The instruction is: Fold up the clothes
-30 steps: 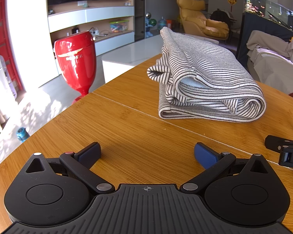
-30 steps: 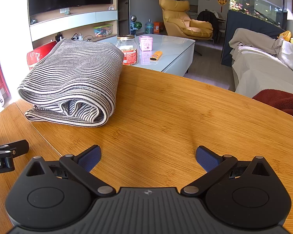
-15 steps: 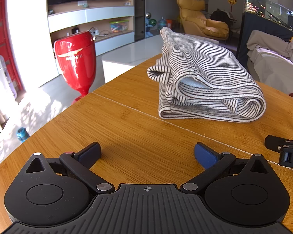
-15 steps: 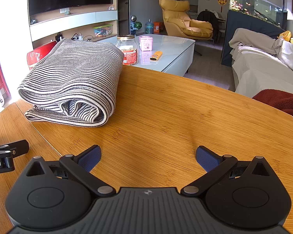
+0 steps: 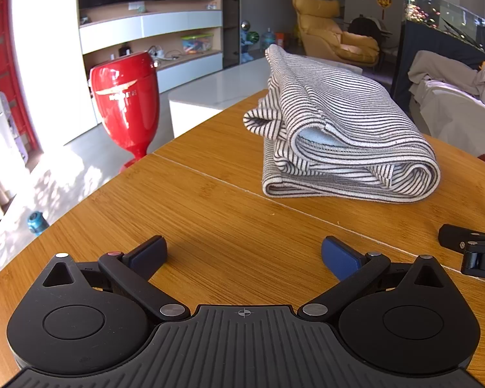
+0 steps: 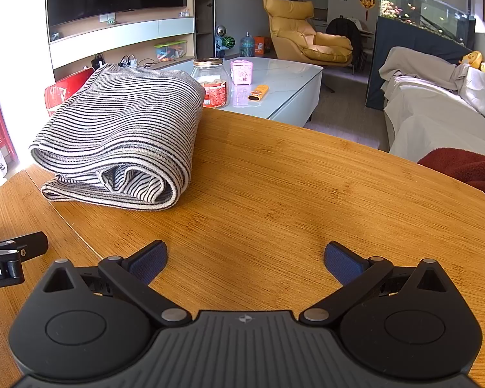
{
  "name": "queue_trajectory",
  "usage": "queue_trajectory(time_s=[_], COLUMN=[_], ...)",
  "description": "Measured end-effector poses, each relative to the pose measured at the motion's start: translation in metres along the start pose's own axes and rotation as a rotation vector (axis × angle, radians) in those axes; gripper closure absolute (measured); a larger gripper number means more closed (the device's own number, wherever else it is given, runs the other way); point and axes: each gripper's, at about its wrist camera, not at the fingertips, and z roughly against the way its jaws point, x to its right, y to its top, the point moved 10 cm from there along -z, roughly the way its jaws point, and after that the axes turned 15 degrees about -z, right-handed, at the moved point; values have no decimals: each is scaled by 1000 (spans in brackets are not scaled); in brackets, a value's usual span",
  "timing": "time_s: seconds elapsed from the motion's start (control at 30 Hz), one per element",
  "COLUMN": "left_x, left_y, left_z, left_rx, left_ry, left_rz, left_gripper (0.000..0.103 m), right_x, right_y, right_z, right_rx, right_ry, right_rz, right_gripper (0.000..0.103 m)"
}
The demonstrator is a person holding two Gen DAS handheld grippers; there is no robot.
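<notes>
The left gripper (image 5: 242, 253) and right gripper (image 6: 245, 260) sit low over the wooden table (image 6: 307, 187), jaws spread wide, holding nothing. Ahead, well apart from both, the folded striped garment (image 5: 336, 129) lies on the table.

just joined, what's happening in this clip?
Clothes folding, apparently finished. The striped garment lies folded in a bundle on the wooden table. The left gripper and right gripper are both open and empty, low over bare table short of the bundle, touching nothing.
</notes>
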Motion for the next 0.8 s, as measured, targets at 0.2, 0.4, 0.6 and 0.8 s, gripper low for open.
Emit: queue_trajectory(time_s=[0.2, 0.4, 0.6, 0.8], left_x=[1, 1, 1, 1], left_y=[-1, 0, -1, -1], left_z=[0, -1, -1, -1], left_rx=[0, 0, 0, 0], left_ry=[1, 0, 0, 0], left_rz=[0, 0, 0, 0], left_gripper=[0, 0, 0, 0], right_x=[-1, -2, -2, -1], right_y=[1, 0, 0, 0], right_z=[-1, -2, -2, -2], right_rx=[0, 1, 1, 1], right_ry=[0, -1, -1, -1], right_rz=[-1, -1, -1, -1], right_gripper=[0, 0, 0, 0])
